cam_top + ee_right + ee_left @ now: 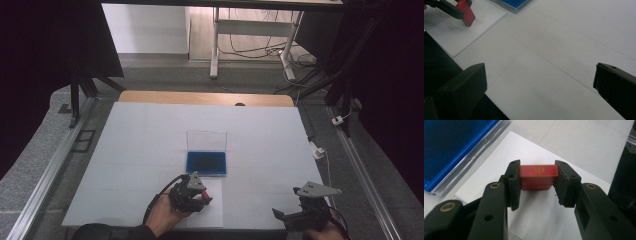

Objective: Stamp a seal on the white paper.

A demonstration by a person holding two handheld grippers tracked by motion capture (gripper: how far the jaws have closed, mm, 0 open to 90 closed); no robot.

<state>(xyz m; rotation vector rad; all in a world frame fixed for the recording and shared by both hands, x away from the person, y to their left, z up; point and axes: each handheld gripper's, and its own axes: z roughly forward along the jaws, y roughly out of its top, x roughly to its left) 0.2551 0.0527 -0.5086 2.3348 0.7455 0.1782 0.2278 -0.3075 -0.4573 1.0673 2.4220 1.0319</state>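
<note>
The left claw (pixel 537 182) is clenched on a red stamp (pixel 538 177), holding it on the sheet of paper (pixel 544 215) beneath, the blue ink pad (pixel 446 150) just beyond. The right claw (pixel 539 87) waits released, well apart. Tilting could smear the print or shift the loose paper.

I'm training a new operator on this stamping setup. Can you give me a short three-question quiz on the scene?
1. True or false: the left tongs are shut on the red stamp.
2. What lies under the stamp? A) the blue ink pad B) a white sheet C) bare table
3. Fill in: the right tongs are ____, with nothing between the jaws.

Key: 1 true, the pads press both ends of the stamp. 2 B, the stamp is over the sheet, beside the pad. 3 open.
</note>
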